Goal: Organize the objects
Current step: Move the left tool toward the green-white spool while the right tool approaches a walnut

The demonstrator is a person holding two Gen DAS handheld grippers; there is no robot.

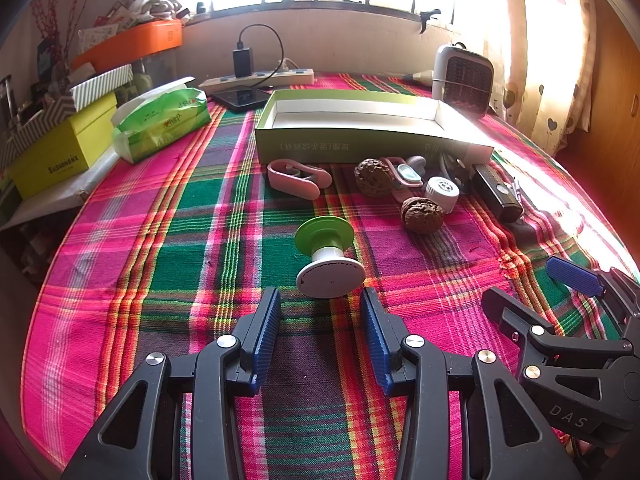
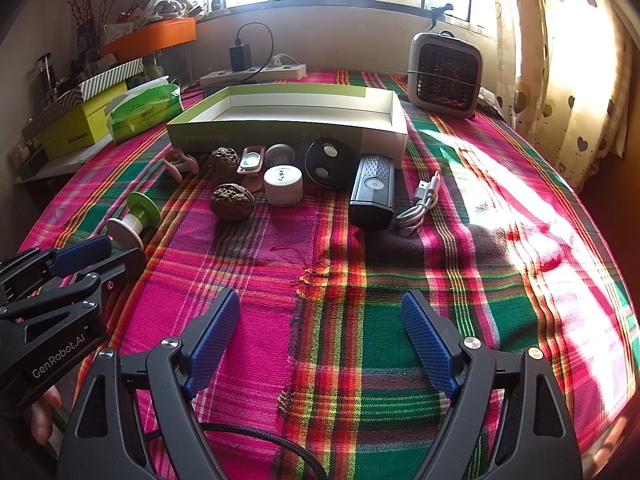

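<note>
An empty green box (image 1: 372,140) (image 2: 280,132) lies on the plaid cloth. Before it sit a pink clip (image 1: 298,178), two walnuts (image 1: 422,215) (image 2: 232,201), a white cap (image 2: 283,184), a black round case (image 2: 329,157), a black lamp (image 2: 372,192) and a grey cable (image 2: 422,204). A green and white spool (image 1: 328,258) (image 2: 134,222) lies on its side just ahead of my left gripper (image 1: 320,312), which is open with nothing between its fingers. My right gripper (image 2: 320,320) stands open over bare cloth, well short of the objects.
A green tissue pack (image 1: 160,124), yellow boxes (image 1: 60,152) and an orange tray (image 1: 132,42) crowd the left side. A power strip (image 1: 260,76), a phone (image 1: 242,97) and a small heater (image 2: 444,74) stand at the back. The table edge falls away at right by the curtain.
</note>
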